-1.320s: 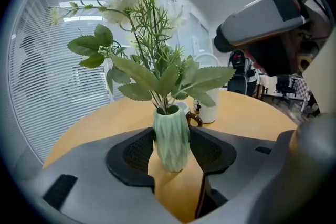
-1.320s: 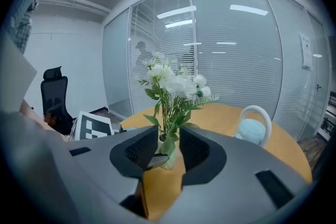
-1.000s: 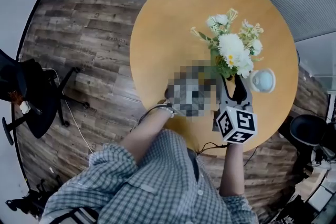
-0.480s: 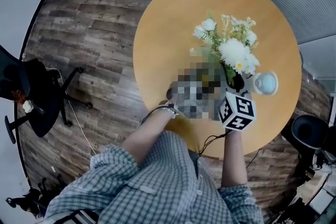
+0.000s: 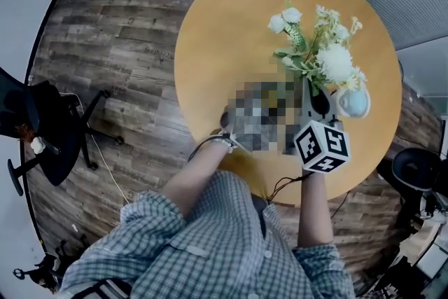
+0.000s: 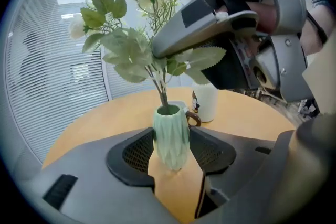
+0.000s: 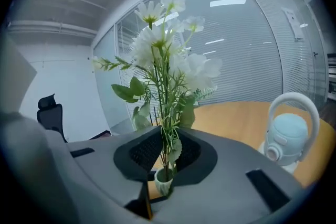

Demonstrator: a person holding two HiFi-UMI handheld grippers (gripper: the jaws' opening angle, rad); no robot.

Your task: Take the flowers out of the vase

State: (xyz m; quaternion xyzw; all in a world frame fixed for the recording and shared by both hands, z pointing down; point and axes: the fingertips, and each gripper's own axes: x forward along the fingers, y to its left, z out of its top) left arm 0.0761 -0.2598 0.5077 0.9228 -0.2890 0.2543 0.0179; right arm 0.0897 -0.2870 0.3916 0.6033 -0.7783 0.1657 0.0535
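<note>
My left tool point(image 6: 172, 159) is clamped on the pale green vase point(image 6: 170, 134): both mesh pads press its ribbed sides, and it stands upright on the round tabletop point(image 5: 224, 45). It sits a little right of the middle, toward the near edge. From the head view that tool is mostly lost behind a blurred patch.

My right tool point(image 7: 165, 157) comes in just above the vase mouth. Its jaws have just been closing and are now drawn in on the flowers point(image 7: 163, 60), with the thin green stems and a leaf caught between the pads. From my head I see the same tool point(image 5: 318, 107), its marker cube toward me, with the white blooms point(image 5: 325, 59) leaning out beyond it toward the far right edge.

The stems run down into the vase point(image 7: 164, 181), so the bunch is not out yet.

A small pale blue and white object point(image 5: 353, 103) stands just beside the right tool, nearer the right edge. A black office chair point(image 5: 42, 129) stands on the wood floor well off to the left.
</note>
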